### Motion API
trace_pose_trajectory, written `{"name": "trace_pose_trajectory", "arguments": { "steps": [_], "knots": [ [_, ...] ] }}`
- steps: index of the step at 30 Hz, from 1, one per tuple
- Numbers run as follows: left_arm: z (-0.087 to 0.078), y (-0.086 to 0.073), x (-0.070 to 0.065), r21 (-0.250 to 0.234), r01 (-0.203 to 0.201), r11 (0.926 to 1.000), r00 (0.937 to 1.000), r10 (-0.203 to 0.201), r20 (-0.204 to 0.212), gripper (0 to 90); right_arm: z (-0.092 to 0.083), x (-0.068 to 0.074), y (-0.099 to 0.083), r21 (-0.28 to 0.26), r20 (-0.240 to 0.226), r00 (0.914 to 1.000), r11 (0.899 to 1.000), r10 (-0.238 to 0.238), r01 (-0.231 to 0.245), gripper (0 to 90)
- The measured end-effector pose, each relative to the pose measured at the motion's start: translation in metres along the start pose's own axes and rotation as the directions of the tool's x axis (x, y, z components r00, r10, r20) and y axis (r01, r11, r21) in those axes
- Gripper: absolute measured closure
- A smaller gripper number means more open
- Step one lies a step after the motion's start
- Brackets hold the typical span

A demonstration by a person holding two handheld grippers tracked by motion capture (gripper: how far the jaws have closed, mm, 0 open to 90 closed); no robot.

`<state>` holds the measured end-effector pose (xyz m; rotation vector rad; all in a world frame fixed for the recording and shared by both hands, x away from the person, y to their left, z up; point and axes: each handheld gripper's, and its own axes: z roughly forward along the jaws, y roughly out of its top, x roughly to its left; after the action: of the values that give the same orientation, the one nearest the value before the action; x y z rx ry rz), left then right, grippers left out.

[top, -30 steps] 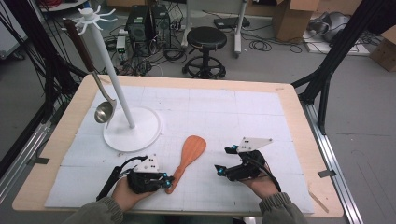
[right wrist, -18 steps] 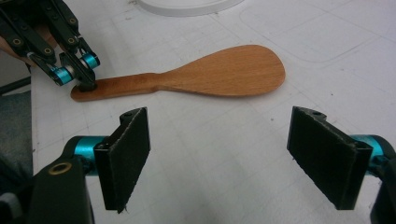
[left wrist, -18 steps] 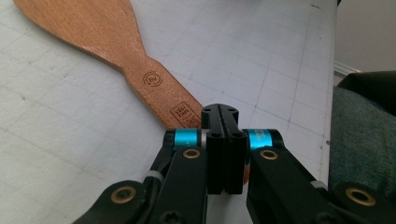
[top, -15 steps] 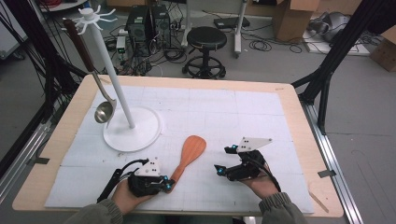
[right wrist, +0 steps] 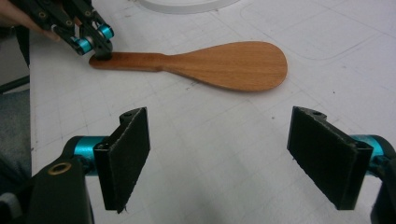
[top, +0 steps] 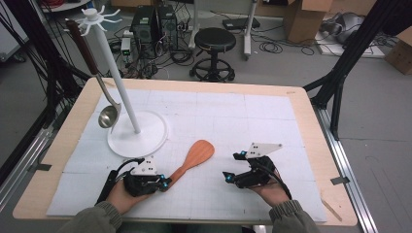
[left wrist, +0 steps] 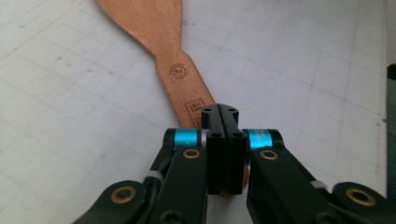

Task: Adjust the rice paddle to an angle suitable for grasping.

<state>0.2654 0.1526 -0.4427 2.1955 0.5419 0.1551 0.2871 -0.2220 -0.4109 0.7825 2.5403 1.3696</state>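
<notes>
A wooden spatula (top: 194,155) lies flat on the white mat, blade toward the far right, handle toward the near left. My left gripper (top: 165,183) is shut, its closed tips resting on the end of the spatula's handle (left wrist: 187,88); nothing sits between the pads. The right gripper view shows that left gripper (right wrist: 100,49) touching the handle end of the spatula (right wrist: 224,63). My right gripper (top: 232,166) stands open on the mat to the right of the spatula, its pads (right wrist: 126,154) wide apart with only mat between them.
A white stand (top: 138,133) with a round base and tall pole is at the left of the mat; a metal ladle (top: 108,116) hangs from its top hooks. The wooden table edge (top: 311,126) frames the mat. A stool and boxes stand on the floor beyond.
My left gripper has shifted slightly to the left and away from me, and the spatula's handle end has swung a little left with it. The right gripper has stayed still.
</notes>
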Motion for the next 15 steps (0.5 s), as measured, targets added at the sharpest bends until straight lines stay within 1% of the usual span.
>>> {"name": "trace_pose_trajectory", "arguments": {
  "steps": [2, 4, 6, 11, 15],
  "knots": [
    [-0.001, -0.001, 0.004, -0.004, 0.006, 1.0000, 0.9999, -0.006, -0.010, 89.5, 0.000, 0.000, 0.000, 0.004, -0.003, 1.0000, 1.000, 0.004, -0.004, 20.3],
    [-0.003, -0.002, 0.008, -0.008, 0.016, 0.9998, 0.9997, -0.016, -0.021, 89.5, 0.001, 0.000, 0.000, 0.003, -0.003, 1.0000, 1.000, -0.002, 0.002, 20.3],
    [-0.004, -0.003, 0.012, -0.008, 0.016, 0.9998, 0.9995, -0.016, -0.028, 89.5, 0.001, 0.001, 0.000, 0.005, -0.005, 1.0000, 1.000, 0.001, -0.001, 20.2],
    [-0.005, -0.004, 0.017, -0.017, 0.030, 0.9994, 0.9988, -0.031, -0.038, 89.4, 0.002, 0.001, 0.000, 0.010, -0.006, 1.0000, 1.000, 0.001, -0.001, 20.2],
    [-0.006, -0.002, 0.018, -0.045, 0.031, 0.9985, 0.9985, -0.033, -0.044, 83.6, 0.002, 0.000, 0.000, 0.007, -0.006, 1.0000, 1.000, -0.003, 0.003, 20.2]
  ]
}}
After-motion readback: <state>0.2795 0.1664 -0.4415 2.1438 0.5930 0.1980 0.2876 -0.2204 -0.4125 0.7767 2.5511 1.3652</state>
